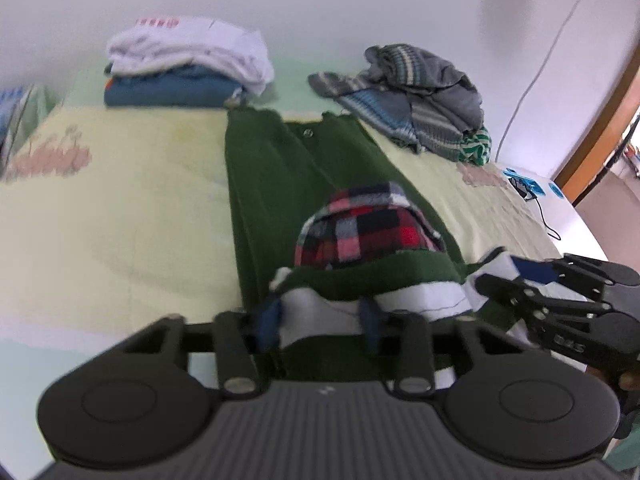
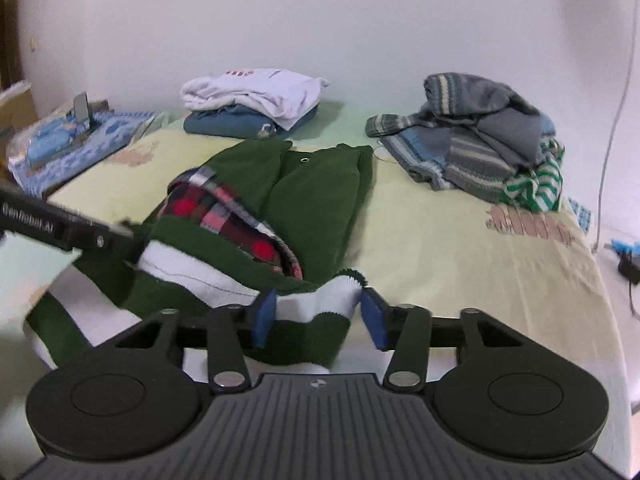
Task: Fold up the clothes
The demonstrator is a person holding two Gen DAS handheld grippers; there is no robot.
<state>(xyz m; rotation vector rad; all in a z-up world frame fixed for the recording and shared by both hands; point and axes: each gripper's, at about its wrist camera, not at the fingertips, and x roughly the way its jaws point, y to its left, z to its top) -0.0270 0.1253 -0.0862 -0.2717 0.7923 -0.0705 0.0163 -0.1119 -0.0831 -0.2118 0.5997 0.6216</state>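
Observation:
A dark green garment (image 1: 280,184) with a red plaid lining (image 1: 368,232) lies lengthwise on the pale yellow bed (image 1: 120,220). Its near end, a green-and-white striped band (image 1: 320,308), is bunched up at the bed's front edge. My left gripper (image 1: 319,318) is open, and the band fills the wide gap between its blue pads (image 1: 267,322). My right gripper (image 2: 319,314) is also open, straddling the band's right corner (image 2: 320,304). Each gripper shows in the other's view: the right gripper (image 1: 532,276) at the band's right end, the left gripper (image 2: 120,236) touching the cloth's left side.
At the back, a folded stack (image 2: 256,100) of white and blue clothes sits left of a loose heap of striped grey, blue and green clothes (image 2: 480,140). A blue patterned bundle (image 2: 72,144) lies at the far left. Cables and blue items (image 1: 532,188) are at the right edge.

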